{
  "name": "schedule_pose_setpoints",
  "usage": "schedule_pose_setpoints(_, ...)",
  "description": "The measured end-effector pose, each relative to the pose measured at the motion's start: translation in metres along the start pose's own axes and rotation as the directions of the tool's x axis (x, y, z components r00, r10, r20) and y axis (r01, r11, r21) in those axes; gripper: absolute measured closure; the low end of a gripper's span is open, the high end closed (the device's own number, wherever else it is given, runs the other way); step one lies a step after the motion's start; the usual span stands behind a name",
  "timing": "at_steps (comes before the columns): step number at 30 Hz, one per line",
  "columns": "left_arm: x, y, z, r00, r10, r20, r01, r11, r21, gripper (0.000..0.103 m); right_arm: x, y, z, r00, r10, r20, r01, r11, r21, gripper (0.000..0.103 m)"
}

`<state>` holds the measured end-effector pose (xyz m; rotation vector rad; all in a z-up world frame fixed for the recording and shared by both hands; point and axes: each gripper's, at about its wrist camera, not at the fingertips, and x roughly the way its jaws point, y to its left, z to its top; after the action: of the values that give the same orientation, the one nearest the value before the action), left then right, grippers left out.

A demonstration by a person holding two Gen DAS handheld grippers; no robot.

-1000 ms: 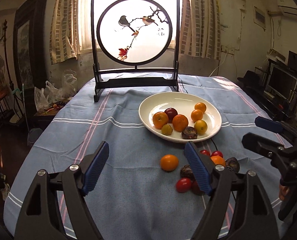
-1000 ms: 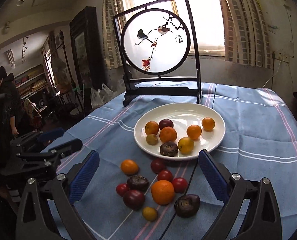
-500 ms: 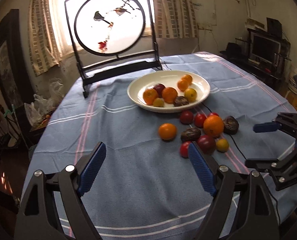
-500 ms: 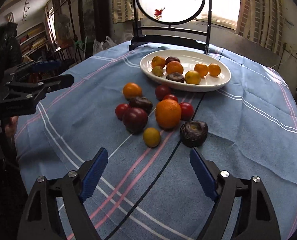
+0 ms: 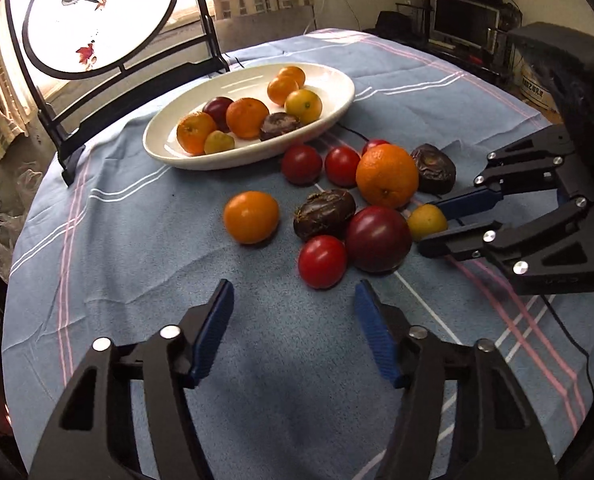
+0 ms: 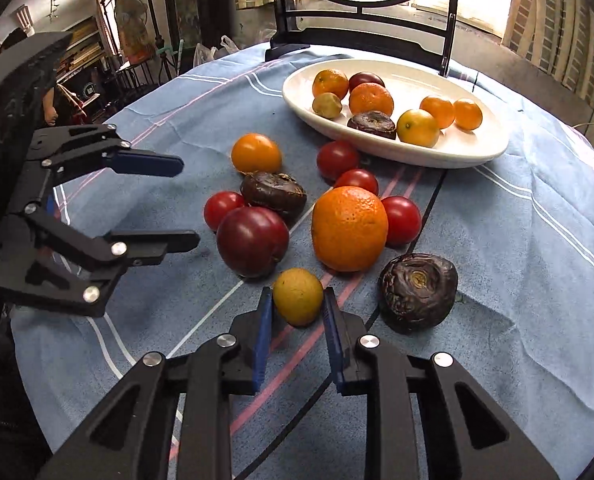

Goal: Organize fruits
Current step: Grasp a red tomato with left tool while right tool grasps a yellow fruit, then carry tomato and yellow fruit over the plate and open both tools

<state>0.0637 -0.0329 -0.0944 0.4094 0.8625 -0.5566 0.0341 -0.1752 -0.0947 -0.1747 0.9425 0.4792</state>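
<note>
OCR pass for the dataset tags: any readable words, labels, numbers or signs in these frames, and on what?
No text can be read.
Pale bucket, far right of the left wrist view: dark print, too blurred to read.
Round emblem among the shelves in the right wrist view: too small to read.
Plate: no lettering visible.

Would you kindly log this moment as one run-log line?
right gripper: shut on small yellow round fruit | left gripper: closing, nothing between pads | white oval plate: eight fruits
</note>
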Motion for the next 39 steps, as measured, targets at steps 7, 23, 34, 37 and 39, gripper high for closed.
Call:
schedule_pose_setpoints(7, 0.019, -0.003, 0.015, 0.997, -0.074, -0.014, 0.075, 0.997, 0.031, 0.059, -0.004, -0.014, -0.003, 1.000, 0.016, -0.004, -0.016, 0.999, 0.051, 0.078)
schedule_pose_setpoints(23, -0.037, 0.003, 0.054, 0.982, 0.110, 0.152, -0.094, 0.989, -0.114, 0.077, -0.040, -0.016, 0.019, 0.990, -0.018, 0.140, 0.010, 0.998, 0.062, 0.078)
schedule_pose_setpoints(34, -0.030, 0.039, 0.134, 0.942, 0.274, 0.194, -0.214, 0.936, -0.281, 0.077, -0.061, -0.049, 0.114, 0.950, -0.103, 0.293, 0.080, 0.993, 0.091, 0.078)
schedule_pose_setpoints(37, -0.012, 0.051, 0.145, 0.949, 0.268, 0.166, -0.210, 0.929, -0.304, 0.077, -0.050, -0.061, 0.133, 0.951, -0.118, 0.287, 0.090, 0.990, 0.108, 0.078)
schedule_pose_setpoints(39, 0.002, 0.056, 0.149, 0.952, 0.267, 0.146, -0.214, 0.928, -0.305, 0.077, -0.039, -0.070, 0.143, 0.955, -0.122, 0.270, 0.092, 0.988, 0.121, 0.078)
